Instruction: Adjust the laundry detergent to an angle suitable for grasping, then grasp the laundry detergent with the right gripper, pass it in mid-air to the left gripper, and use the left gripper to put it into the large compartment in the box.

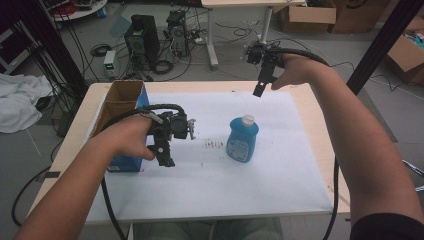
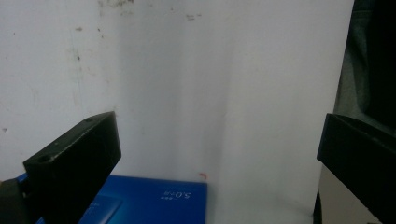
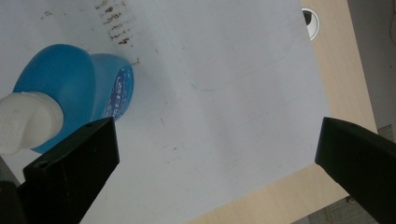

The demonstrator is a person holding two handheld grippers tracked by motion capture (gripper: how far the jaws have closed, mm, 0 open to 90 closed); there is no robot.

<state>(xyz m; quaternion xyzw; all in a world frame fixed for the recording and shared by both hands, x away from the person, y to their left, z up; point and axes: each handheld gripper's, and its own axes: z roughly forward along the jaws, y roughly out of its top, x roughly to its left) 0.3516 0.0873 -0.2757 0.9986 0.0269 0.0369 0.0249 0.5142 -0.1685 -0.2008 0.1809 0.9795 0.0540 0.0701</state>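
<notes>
Early stage by the look of things: nothing gripped, nothing lifted. Blue bottle (image 1: 242, 139) with white cap (image 1: 248, 120) upright on the white sheet (image 1: 280, 170) covering the surface (image 1: 310, 100), untouched, free on every side. Beside the bottle, on its left, a smear of dark specks (image 1: 215, 145) on the sheet.

Left gripper (image 1: 165, 157) low over the sheet, left of the bottle and well apart from it, just beside the open cardboard box with blue sides (image 1: 122, 107). Jaws spread wide, nothing between them but bare sheet and, at the bottom of the left gripper view, a corner of the blue box (image 2: 149, 198).

Right gripper (image 1: 259, 90) raised above the far edge of the surface, beyond the bottle and a little to its right, tilted down toward it. Jaws wide apart and empty too; in the right gripper view, bottle (image 3: 77, 93) off toward the left jaw rather than centred between the two, cap (image 3: 28, 121) nearest the camera.

Judged from this: approach not finished, grasp not yet begun. Probably left to do: bringing the right gripper down and over so the bottle sits between the jaws, closing on it, then carrying it, perhaps toward the box near the left gripper, though destination not readable from the scene.
</notes>
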